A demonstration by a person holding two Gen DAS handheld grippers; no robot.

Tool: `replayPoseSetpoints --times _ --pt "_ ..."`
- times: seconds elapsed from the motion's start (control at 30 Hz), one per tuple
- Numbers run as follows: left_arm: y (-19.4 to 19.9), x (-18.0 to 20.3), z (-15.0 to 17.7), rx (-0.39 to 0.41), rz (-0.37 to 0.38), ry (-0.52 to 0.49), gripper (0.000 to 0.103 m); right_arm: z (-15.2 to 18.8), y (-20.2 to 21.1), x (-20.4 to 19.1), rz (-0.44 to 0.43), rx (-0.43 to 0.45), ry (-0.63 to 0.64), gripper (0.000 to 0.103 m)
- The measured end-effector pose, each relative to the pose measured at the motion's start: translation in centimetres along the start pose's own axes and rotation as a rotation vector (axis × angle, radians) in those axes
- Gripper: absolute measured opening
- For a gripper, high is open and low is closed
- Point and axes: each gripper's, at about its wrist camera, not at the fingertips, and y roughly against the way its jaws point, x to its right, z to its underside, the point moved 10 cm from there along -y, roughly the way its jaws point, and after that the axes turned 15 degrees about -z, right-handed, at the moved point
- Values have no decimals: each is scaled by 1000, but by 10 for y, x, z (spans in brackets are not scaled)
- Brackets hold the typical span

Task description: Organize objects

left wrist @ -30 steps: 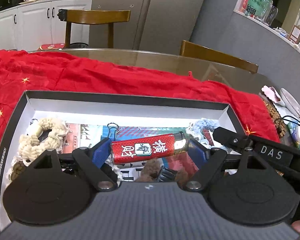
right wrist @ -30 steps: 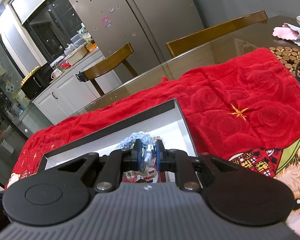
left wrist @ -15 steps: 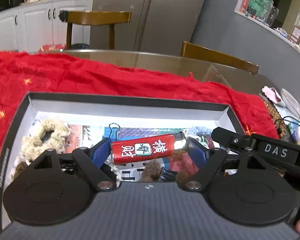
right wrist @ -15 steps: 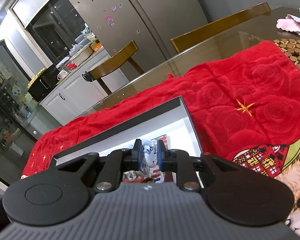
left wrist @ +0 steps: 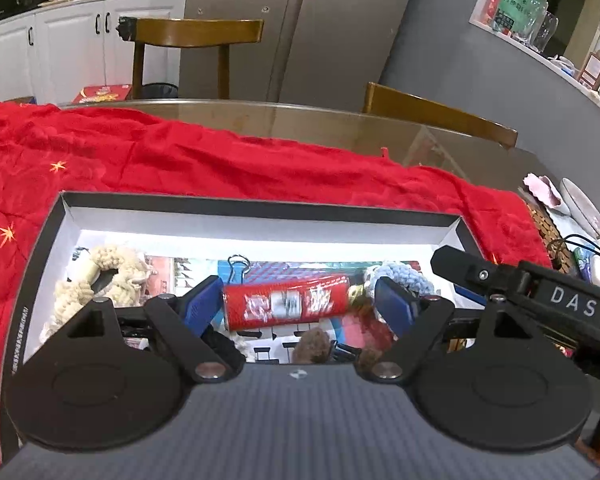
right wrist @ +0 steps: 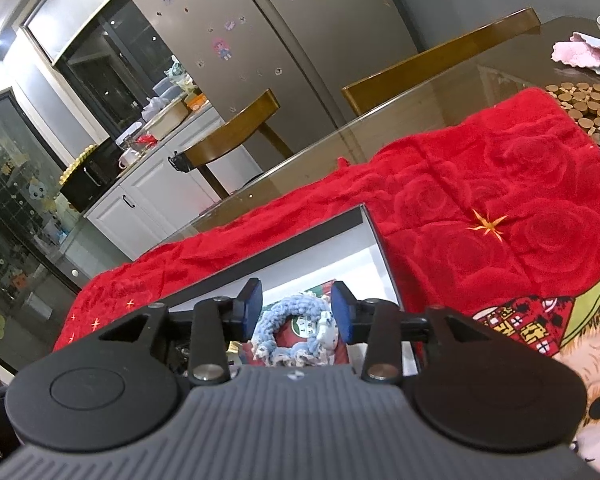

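A black-rimmed box [left wrist: 260,210] with white walls lies on a red blanket [left wrist: 180,156]. My left gripper [left wrist: 298,306] hovers over the box. A red lighter [left wrist: 284,306] sits between its blue pads, smeared by motion, with a small gap at its metal end. My right gripper [right wrist: 296,312] is over the box's right end, and its jaws are opening. Below them in the box lies a pale blue crocheted ring [right wrist: 272,320] with a small white charm [right wrist: 325,330]; the pads do not touch it. The right gripper's black body [left wrist: 540,296] shows in the left wrist view.
The box also holds a cream rope knot [left wrist: 100,276], a binder clip [left wrist: 238,264] and printed cards. Beyond the blanket is a bare glass table [left wrist: 300,124] with wooden chairs [left wrist: 196,32] behind. A wooden bead mat [right wrist: 580,96], a pink cloth [right wrist: 576,52] and cables lie to the right.
The right gripper's jaws have parted, and the white charm with its blue ring now lies in the box. The lighter has gone blurred and sits slightly lower between the left pads.
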Motion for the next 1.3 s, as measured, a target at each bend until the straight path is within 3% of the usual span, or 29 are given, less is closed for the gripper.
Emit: replayPoseSetpoints --times 0.3,0.53,0.7,0.87,1.07,1.3 --pt "1 1 -1 5 -2 -19 86 -7 9 -7 -20 26 15 52" --pt "28 -3 -16 109 -41 -42 86 -20 26 -30 7 63 105 65" --pt "55 -7 -26 199 -88 -57 86 -32 45 -49 61 115 211 74" --pt "89 -8 -31 258 -80 -51 86 -40 69 -72 58 166 282 86" --pt "142 -18 -35 343 -105 -61 87 -39 91 -88 56 168 283 87" --pt "205 -43 -10 404 -147 -52 87 -22 131 -108 94 215 328 87"
